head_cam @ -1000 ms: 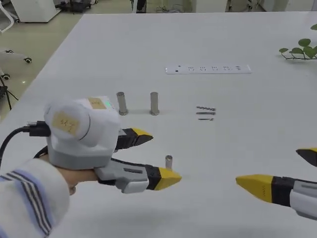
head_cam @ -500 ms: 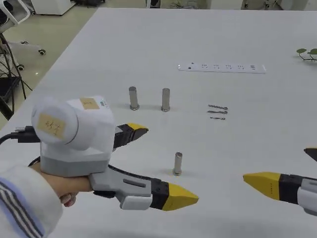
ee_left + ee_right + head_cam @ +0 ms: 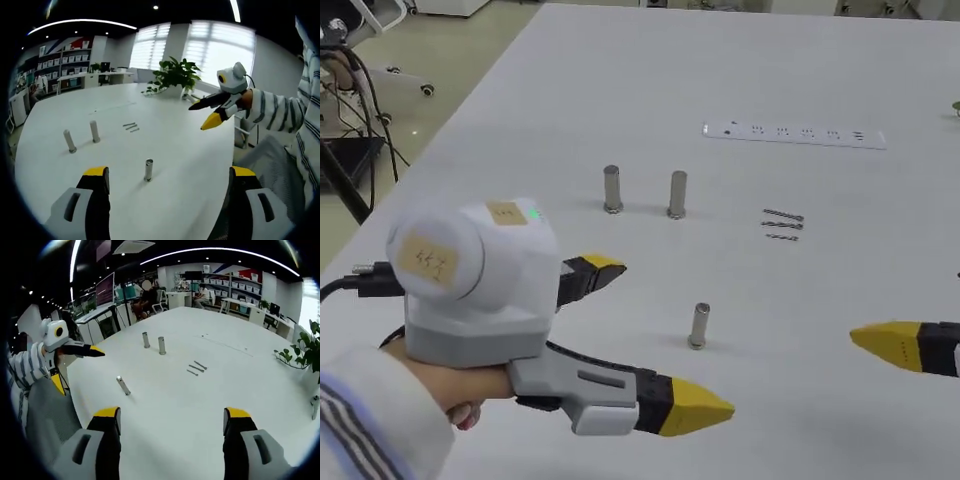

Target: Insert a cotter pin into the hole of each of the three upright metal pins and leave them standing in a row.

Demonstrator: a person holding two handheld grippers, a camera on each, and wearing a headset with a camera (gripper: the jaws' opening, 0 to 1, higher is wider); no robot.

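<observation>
Three upright metal pins stand on the white table: two side by side at the back [image 3: 612, 189] [image 3: 677, 194] and one nearer pin [image 3: 699, 325] alone in front. Three cotter pins [image 3: 782, 224] lie together to the right of the back pair. My left gripper [image 3: 650, 340] is open at the lower left, its yellow-tipped fingers apart on either side of the near pin's left, holding nothing. In the left gripper view the near pin [image 3: 148, 170] stands ahead between the jaws. My right gripper [image 3: 170, 415] is open and empty; one yellow fingertip [image 3: 890, 345] shows at the right edge.
A white power strip [image 3: 794, 133] lies across the table behind the pins. A potted plant [image 3: 175, 75] stands at the far table edge. Office chairs and cables sit on the floor off the table's left edge [image 3: 380, 80].
The head camera shifted, so the scene slid right. My left gripper drew back and lower relative to the near pin. The right gripper moved further right, toward the frame edge.
</observation>
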